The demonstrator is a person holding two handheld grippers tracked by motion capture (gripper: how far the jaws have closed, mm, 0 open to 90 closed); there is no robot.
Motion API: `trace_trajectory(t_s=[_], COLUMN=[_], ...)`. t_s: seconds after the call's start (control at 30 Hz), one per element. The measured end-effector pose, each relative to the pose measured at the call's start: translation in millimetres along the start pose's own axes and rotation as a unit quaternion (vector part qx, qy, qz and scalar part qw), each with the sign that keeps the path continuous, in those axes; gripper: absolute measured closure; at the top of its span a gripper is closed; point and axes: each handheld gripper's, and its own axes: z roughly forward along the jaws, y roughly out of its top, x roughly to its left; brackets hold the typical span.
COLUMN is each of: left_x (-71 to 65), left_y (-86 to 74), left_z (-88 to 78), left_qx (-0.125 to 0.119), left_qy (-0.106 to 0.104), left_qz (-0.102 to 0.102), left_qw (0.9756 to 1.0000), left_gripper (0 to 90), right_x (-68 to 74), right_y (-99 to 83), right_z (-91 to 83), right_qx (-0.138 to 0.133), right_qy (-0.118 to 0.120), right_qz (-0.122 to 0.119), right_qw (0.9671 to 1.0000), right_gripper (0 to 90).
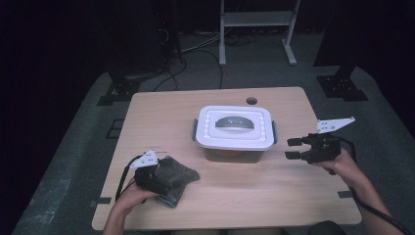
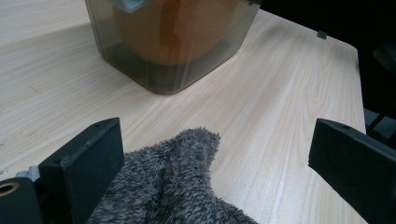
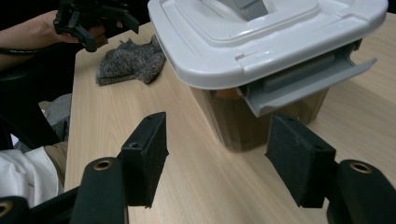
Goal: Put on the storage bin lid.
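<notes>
Right gripper (image 1: 292, 148) jaws apart, bare table (image 1: 274, 191) between them and the box (image 1: 234, 133) latch (image 3: 308, 81) ahead, left gripper (image 2: 210, 163) jaws wide over the cloth (image 1: 173, 178) near the table's edge

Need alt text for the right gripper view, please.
The right gripper, jaws open, faces the grey side latch of a white-lidded container on a wooden table. Farther off, the left gripper hovers over a grey cloth.
</notes>
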Motion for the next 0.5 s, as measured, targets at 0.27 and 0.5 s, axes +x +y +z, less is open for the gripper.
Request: trace_trajectory(t_s=[0.27,0.5], left_x=[-0.2,-0.7], left_y=[-0.1,0.0], left_z=[0.5,1.1], left_qx=[0.001,0.004], left_qy=[0.0,-0.002], left_qz=[0.001,0.001], left_qw=[1.0,1.0], left_gripper=[2.5,2.5], right_x=[-1.1,-1.1], right_y=[-16.3,-29.3], right_z=[0.4,0.8], right_qx=[0.002,0.006], right_qy=[-0.002,-0.001], right_qz=[0.016,0.028], right_qw=[0.9999,0.9996], right_gripper=[36.9,36.8])
